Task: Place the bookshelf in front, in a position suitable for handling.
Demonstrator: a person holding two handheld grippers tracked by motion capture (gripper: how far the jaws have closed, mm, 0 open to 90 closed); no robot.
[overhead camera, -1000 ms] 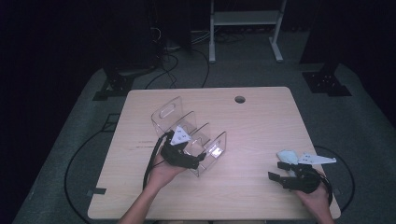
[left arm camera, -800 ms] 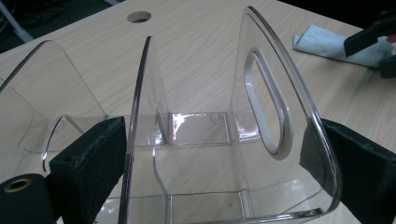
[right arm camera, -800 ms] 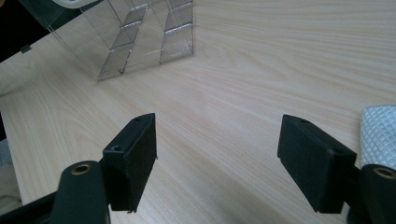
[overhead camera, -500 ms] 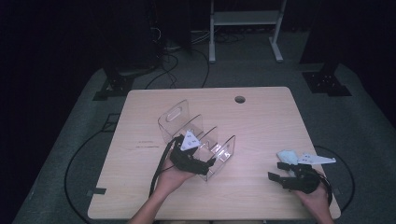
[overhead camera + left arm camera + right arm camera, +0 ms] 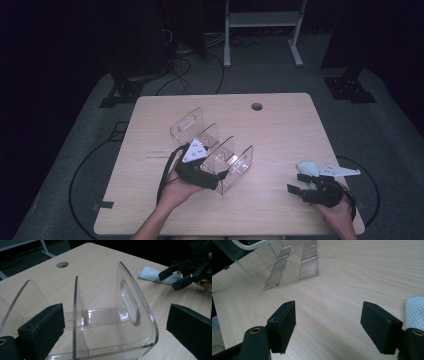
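One clear acrylic organizer (image 5: 212,150) with upright dividers sits near the middle of the tabletop (image 5: 280,130), slightly left of centre in the high view. In the left gripper view its curved end wall with the oval handle slot (image 5: 130,302) stands between the two black fingers (image 5: 42,330), with a thin divider beside it. The left gripper (image 5: 220,176) sits at the organizer's near end; its fingers have just been opening and now stand wide on either side of the end wall, with a gap to the plastic on the right and no clear pressing contact on the left. The left hand (image 5: 175,187) holds this gripper from below.

Well apart, near the tabletop's right front corner, the right gripper (image 5: 300,187) rests in the right hand (image 5: 340,212). Its fingers (image 5: 283,322) are spread wide over bare wood, with nothing between them. Just beside it lies a folded pale blue cloth (image 5: 307,166), whose quilted edge appears at the right margin of the right gripper view.
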